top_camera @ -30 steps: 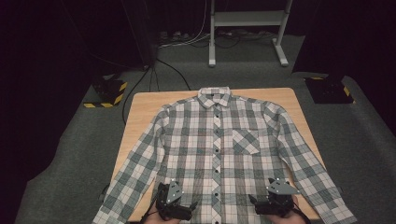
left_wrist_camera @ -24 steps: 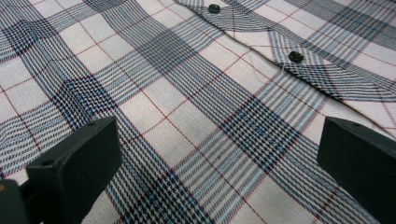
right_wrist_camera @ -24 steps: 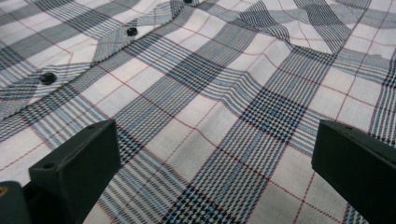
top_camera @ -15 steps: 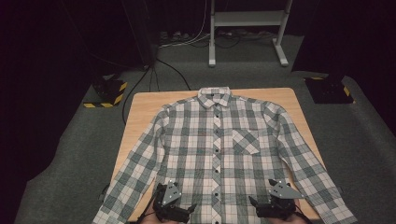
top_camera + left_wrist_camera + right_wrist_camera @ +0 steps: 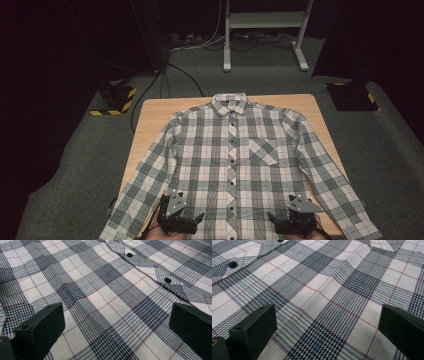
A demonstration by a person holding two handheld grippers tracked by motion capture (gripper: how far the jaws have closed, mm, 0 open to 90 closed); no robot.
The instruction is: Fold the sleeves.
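Since the earlier frames both grippers have slid slightly lower toward the bottom edge of the high view. The plaid shirt point(image 5: 235, 165) lies flat, buttoned and face up on the wooden table point(image 5: 145, 115), filling the frame's middle. The left gripper point(image 5: 186, 226) and right gripper point(image 5: 281, 223) sit over its hem at lower left and lower right, jaws spread wide, holding nothing.
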